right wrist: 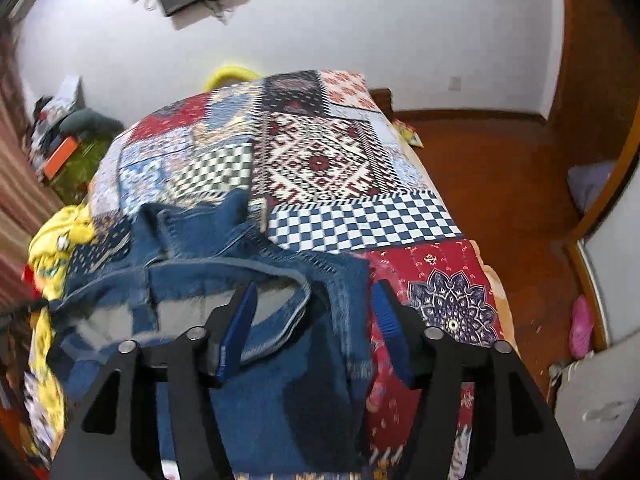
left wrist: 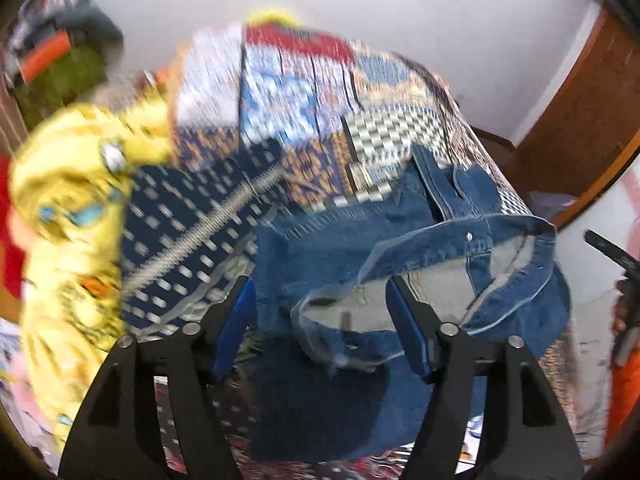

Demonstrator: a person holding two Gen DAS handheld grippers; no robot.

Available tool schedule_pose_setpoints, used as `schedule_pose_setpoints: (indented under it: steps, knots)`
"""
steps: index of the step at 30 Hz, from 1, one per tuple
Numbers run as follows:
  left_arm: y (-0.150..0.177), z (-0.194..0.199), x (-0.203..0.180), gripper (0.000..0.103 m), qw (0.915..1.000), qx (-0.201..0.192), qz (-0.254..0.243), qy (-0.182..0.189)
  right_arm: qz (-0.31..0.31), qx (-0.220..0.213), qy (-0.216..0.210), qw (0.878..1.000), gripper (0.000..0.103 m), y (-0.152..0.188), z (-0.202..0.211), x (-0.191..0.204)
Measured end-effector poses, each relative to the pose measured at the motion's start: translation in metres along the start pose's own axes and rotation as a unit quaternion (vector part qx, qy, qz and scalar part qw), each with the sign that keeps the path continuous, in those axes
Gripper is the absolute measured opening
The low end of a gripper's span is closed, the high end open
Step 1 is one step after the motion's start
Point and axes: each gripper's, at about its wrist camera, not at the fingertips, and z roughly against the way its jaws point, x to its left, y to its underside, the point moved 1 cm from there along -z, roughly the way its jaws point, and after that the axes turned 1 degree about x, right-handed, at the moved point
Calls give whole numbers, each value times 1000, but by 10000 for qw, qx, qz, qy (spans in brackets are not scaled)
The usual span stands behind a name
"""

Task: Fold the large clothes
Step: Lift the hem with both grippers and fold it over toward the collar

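Left wrist: left gripper (left wrist: pixel 320 320) jaws apart over jeans (left wrist: pixel 420 232), nothing pinched.
Right gripper (right wrist: pixel 312 332) spread too, not gripping. Jeans lie crumpled, waistband gaping, on near end of patchwork bedspread (right wrist: pixel 320 160); yellow garment (left wrist: pixel 68 208) just left, white wall (right wrist: pixel 360 20) behind.

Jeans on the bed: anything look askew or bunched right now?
Yes. The jeans lie rumpled on the quilt, waistband gaping open and twisted, not flat. Both the left gripper and right gripper are open over them.
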Motion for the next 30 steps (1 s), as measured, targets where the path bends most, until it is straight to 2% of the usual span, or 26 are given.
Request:
schedule_pose_setpoints:
  steps: [3, 7, 13, 15, 18, 21, 24, 28, 30]
  knots:
    - [8, 9, -1, 69, 10000, -8, 54, 18, 224, 29, -94, 9997, 61, 12, 7, 14]
    - [31, 10, -15, 69, 9996, 201, -131, 146, 516, 165, -163, 9984, 62, 33, 6, 31]
    - [69, -25, -47, 69, 9955, 780, -334, 422, 915, 512, -266, 9941, 62, 64, -14, 60]
    - [78, -38, -59, 69, 9948, 843, -450, 363, 1019, 658, -330, 9921, 62, 71, -25, 69]
    - [83, -49, -72, 69, 9953, 688, -672, 112, 1175, 848, -353, 9888, 62, 78, -40, 82]
    - [77, -59, -77, 69, 9950, 371, -910, -159, 1277, 949, -369, 9866, 62, 78, -56, 90]
    - [61, -77, -66, 69, 9952, 268, -835, -433, 1338, 1028, -326, 9851, 62, 72, -72, 96]
    - [27, -99, -39, 69, 9974, 249, -455, -495, 1545, 1211, -259, 9802, 62, 55, -100, 106]
    - [16, -108, -32, 69, 9983, 377, -295, -334, 1681, 1234, -259, 9777, 62, 43, -110, 111]
